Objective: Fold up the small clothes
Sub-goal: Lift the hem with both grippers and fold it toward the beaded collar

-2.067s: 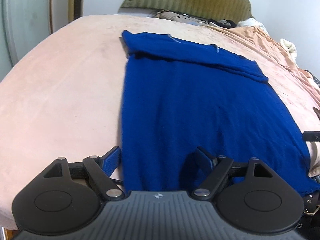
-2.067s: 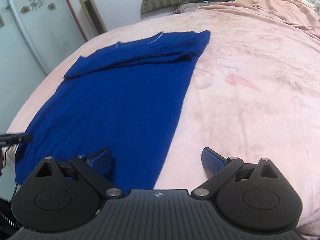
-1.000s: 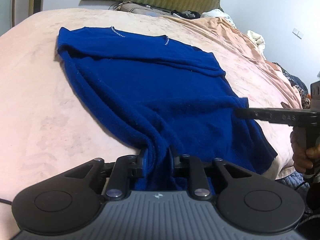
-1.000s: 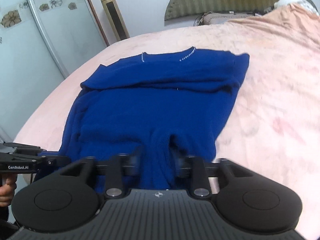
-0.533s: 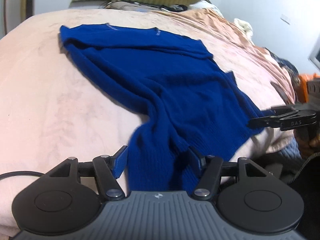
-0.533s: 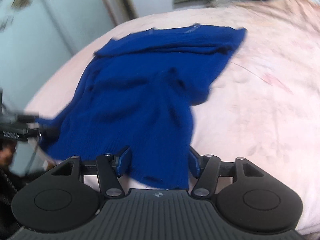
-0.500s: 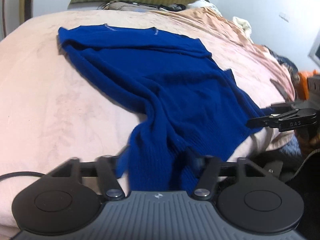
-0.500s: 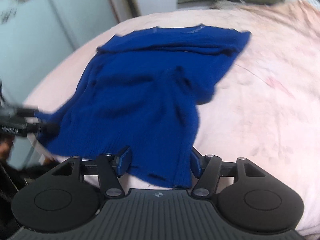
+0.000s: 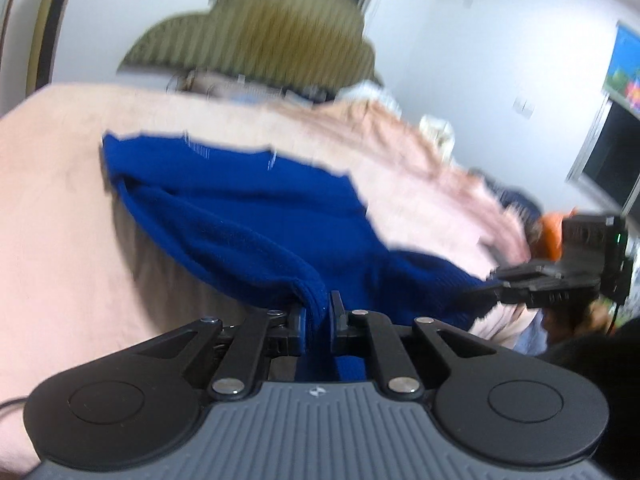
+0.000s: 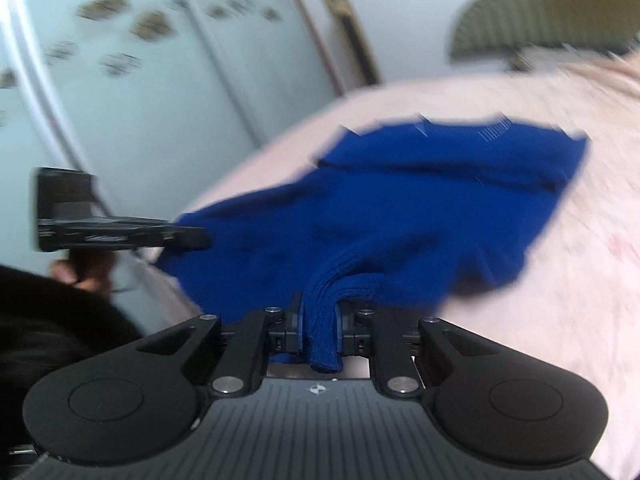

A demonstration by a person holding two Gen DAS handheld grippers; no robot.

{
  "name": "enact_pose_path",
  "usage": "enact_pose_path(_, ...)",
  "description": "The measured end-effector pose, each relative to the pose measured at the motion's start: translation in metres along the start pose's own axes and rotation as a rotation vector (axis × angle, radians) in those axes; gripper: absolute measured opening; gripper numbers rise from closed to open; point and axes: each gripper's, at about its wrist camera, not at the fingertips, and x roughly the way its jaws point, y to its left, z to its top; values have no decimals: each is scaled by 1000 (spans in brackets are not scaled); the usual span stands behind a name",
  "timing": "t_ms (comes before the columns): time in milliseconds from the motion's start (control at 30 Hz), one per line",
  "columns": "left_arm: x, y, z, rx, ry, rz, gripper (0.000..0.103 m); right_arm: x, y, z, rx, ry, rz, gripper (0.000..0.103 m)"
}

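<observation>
On pink bedspread point(image 9: 60, 220): blue sweater point(image 9: 248, 216); green headboard point(image 9: 256, 36) behind.

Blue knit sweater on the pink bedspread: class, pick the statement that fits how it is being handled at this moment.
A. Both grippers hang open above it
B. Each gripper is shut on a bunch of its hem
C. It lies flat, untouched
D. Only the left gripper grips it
B: in each wrist view the blue knit sweater bunches between closed fingers, of the left gripper and of the right gripper, its near edge raised off the pink bedspread.
</observation>
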Motion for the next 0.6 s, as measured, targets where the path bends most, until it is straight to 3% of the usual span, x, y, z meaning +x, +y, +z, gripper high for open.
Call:
enact_pose_path(100,-17,8,5,-30,-71,10,10,-15,8,4,-59,-62,64,18)
enact_pose_path(233,-11,20,13,-92,-81,95,10,-16,-4,11,-2,-86,52,18)
enact_pose_path(400,27,17,29,-84,7,318,10,6,-28,24,142,-84,-90,18)
enact_pose_path(600,65,2,42,10,20,472,10,37,-38,33,203,-124,-282,18)
